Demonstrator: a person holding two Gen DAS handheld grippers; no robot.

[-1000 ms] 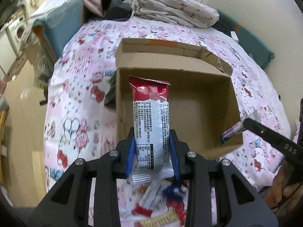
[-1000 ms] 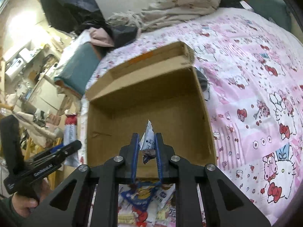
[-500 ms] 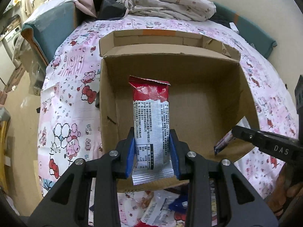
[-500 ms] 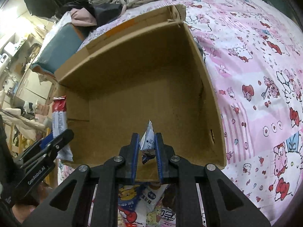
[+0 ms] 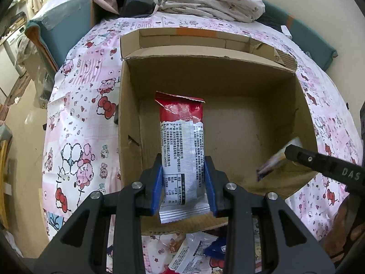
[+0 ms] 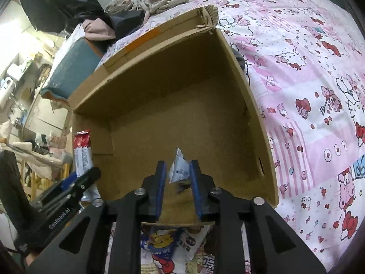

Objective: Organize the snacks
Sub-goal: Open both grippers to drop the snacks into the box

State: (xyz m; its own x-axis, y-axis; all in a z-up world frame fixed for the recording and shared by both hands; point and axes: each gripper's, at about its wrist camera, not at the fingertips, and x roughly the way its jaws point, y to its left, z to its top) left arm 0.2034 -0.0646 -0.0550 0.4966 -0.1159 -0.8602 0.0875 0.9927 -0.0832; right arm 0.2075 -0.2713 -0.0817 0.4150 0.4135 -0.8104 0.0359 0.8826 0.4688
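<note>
A: Pink cartoon bedsheet point(image 5: 75, 137) under the cardboard box point(image 5: 305, 123). Status?

B: Over the box, my left hand-held gripper point(image 5: 183, 182) clamps the red-and-white snack packet point(image 5: 181, 150). My right hand-held gripper point(image 6: 178, 178) has just been opening; the small white sachet point(image 6: 179, 169) sits loose between. It may snag there.

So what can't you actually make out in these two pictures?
- Front of the red-and-white snack packet: left view shows only its printed back; the left claw covers its lower edges.
- Small white-and-blue packet: right view, lower part behind the right claw, whose jaws have just been opening.
- Loose snacks below the brown cardboard box: left view, hidden by the claw arms and the picture edge.
</note>
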